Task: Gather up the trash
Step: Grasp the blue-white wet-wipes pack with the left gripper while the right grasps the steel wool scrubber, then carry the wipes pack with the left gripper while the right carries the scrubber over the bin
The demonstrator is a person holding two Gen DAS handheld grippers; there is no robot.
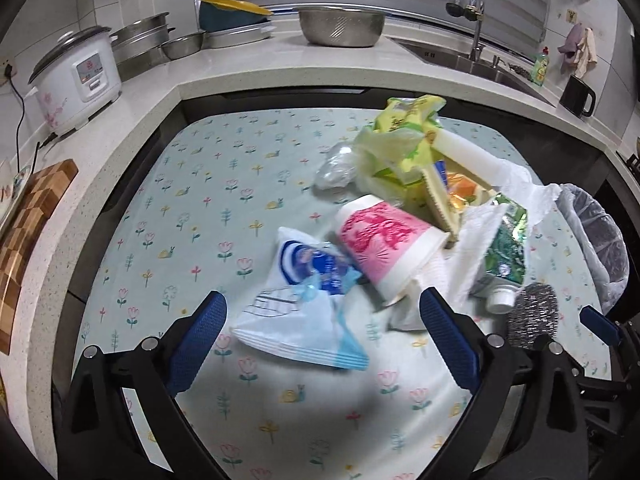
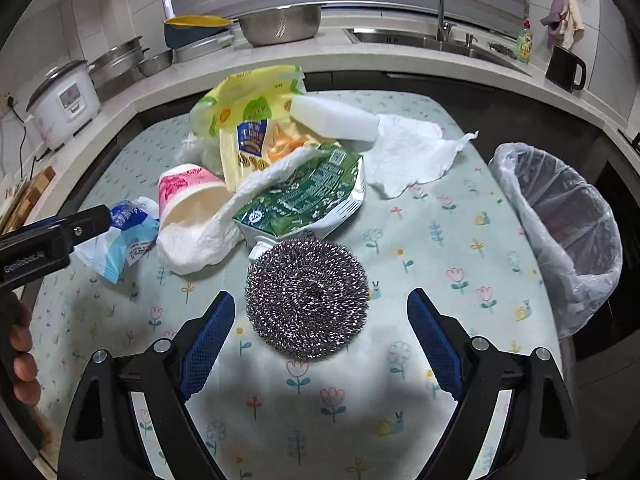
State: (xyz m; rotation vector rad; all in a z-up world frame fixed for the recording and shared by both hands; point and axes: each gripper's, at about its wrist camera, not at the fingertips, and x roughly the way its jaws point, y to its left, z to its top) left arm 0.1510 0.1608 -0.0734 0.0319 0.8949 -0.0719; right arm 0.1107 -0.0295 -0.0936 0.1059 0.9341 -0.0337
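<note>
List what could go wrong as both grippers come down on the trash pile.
1. The left gripper is open over a blue-and-white wrapper that lies against the pink paper cup; closing may nudge the cup and make it roll.
2. The steel scourer lies ahead of the open right gripper; its springy wire may slip from the fingers.
3. The lined bin stands at the table's edge, so a careless drop could miss.

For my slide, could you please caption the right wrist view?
Open right gripper above a steel scourer, bin alongside.
</note>
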